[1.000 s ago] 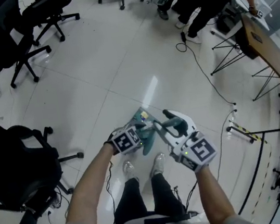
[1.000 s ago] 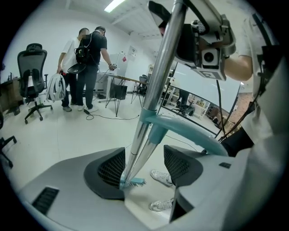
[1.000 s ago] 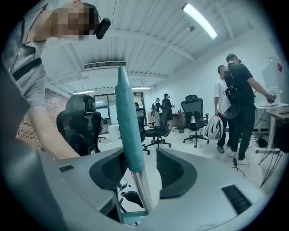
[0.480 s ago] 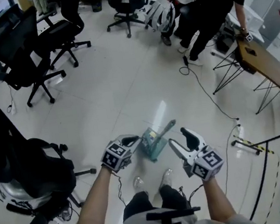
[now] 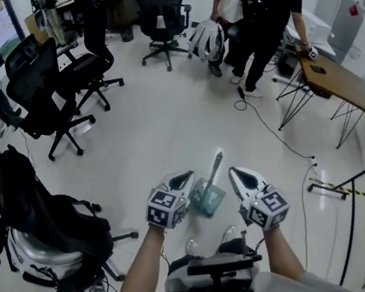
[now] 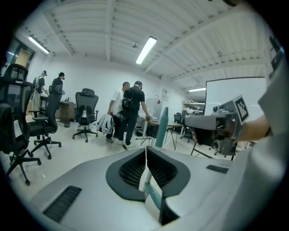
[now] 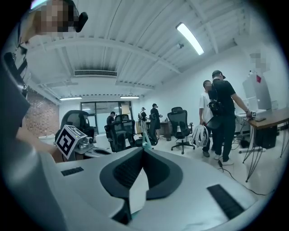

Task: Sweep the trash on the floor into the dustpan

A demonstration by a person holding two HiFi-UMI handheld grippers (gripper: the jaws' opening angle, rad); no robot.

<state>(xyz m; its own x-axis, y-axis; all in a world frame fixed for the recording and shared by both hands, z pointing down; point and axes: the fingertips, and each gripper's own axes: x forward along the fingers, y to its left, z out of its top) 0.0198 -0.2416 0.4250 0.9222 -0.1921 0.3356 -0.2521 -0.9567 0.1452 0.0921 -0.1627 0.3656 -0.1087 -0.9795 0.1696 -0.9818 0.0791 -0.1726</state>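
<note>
While both pairs of jaws were pressed together on nothing, the left gripper (image 5: pixel 186 175) and right gripper (image 5: pixel 235 170) framed the teal, plastic-looking dustpan (image 5: pixel 209 198) on the glossy pale floor (image 5: pixel 166 130) (its contents too small to tell), slim handle (image 5: pixel 216 165) rising; beyond stood black office chairs (image 5: pixel 159 8) on star-shaped wheeled bases.

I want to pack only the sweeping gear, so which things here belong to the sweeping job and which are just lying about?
Sweeping job:
teal dustpan
long handle on it

Just lying about:
black office chair
wooden table
draped chair at the left
</note>
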